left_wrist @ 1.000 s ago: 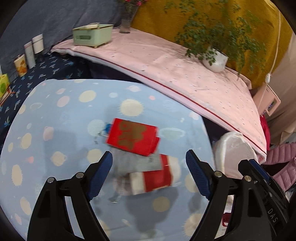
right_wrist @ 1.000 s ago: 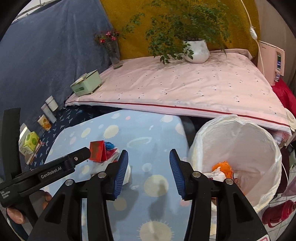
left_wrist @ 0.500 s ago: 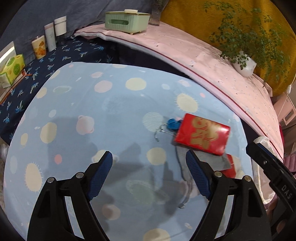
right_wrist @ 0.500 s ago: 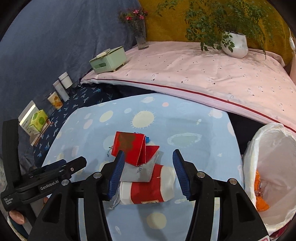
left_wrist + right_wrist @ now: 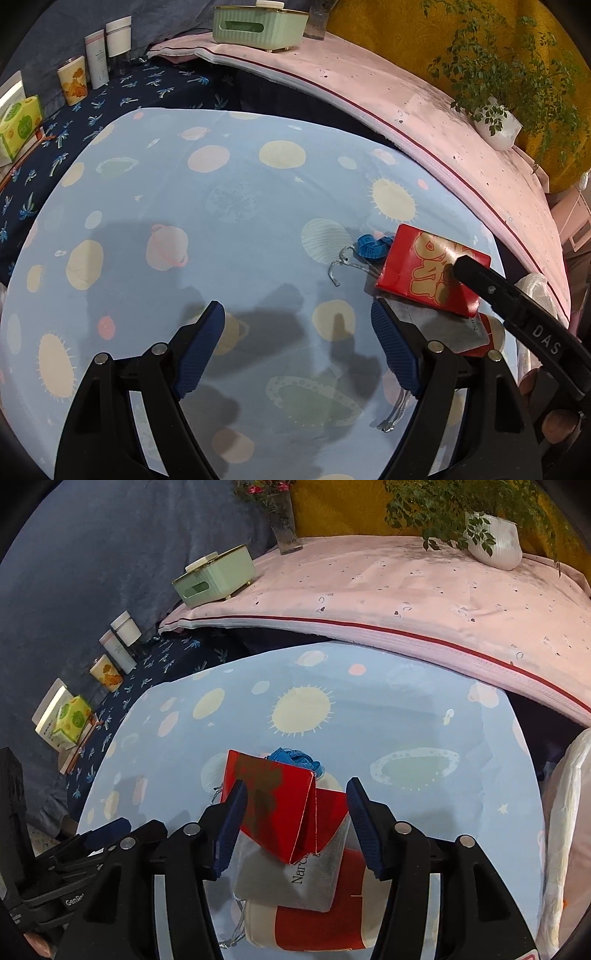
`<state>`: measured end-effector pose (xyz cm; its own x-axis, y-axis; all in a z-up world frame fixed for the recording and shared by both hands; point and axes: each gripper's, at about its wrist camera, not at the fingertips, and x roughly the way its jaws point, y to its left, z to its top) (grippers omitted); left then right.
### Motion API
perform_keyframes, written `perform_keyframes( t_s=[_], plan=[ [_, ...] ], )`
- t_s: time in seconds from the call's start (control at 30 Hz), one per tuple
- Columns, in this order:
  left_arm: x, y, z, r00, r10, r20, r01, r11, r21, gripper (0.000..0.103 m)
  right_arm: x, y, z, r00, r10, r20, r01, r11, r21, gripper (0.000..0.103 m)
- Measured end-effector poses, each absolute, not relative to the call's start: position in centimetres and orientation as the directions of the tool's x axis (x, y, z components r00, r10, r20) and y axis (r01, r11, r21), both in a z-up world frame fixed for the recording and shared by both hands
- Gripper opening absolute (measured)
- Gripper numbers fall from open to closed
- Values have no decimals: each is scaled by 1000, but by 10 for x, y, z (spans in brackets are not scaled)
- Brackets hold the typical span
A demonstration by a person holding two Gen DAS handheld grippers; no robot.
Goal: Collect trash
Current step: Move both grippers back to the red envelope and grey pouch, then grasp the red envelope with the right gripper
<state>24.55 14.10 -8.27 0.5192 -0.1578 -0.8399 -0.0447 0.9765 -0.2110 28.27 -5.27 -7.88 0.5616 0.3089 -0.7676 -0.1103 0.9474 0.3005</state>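
Trash sits in one pile on the blue planet-print tablecloth (image 5: pixel 406 709): a red folded packet (image 5: pixel 291 808) on top of a grey pouch (image 5: pixel 291 878), which lies on a red-and-white cup (image 5: pixel 317 923), with a blue crumpled scrap (image 5: pixel 291 757) just behind. Half a second ago the packet stood ahead of the right gripper (image 5: pixel 295 823); now the gripper has come forward and the packet lies between its blue fingers (image 5: pixel 231 819). The left gripper (image 5: pixel 297 350) has drifted further left, so the pile now sits beyond its right finger rather than in front.

The left wrist view alone shows the packet's (image 5: pixel 428 273) gold print, a clear plastic strip (image 5: pixel 340 264) beside the blue scrap (image 5: pixel 371 247), and the right gripper's black body reaching over the packet. The right wrist view alone shows the white bin bag (image 5: pixel 565 830) at the table's right edge.

Both jaws stand wide apart. The left grips nothing, over bare cloth. The right straddles the packet without closing; whether its left finger touches the packet is unclear
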Motion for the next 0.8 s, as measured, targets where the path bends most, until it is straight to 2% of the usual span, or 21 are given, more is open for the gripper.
perform_keyframes(
  t_s=[0.03, 0.07, 0.27, 0.6, 0.8],
  plan=[
    [246, 139, -83, 518, -160, -841, -40, 977, -211, 77, 283, -51, -80, 556, 311, -771, -116, 947, 298, 31],
    [246, 137, -84, 516, -165, -841, -35, 976, -213, 77, 282, -51, -80, 553, 313, -772, -119, 947, 299, 17],
    [243, 114, -82, 504, -204, -839, 5, 972, -234, 77, 267, -57, -62, 593, 332, -733, -136, 939, 315, 2],
    [248, 56, -91, 421, -324, -847, 72, 943, -325, 77, 238, -107, -19, 705, 256, -661, -61, 951, 303, 2],
    [254, 41, -101, 387, -362, -848, 68, 929, -365, 62, 226, -132, -22, 711, 229, -665, -14, 950, 312, 2]
  ],
)
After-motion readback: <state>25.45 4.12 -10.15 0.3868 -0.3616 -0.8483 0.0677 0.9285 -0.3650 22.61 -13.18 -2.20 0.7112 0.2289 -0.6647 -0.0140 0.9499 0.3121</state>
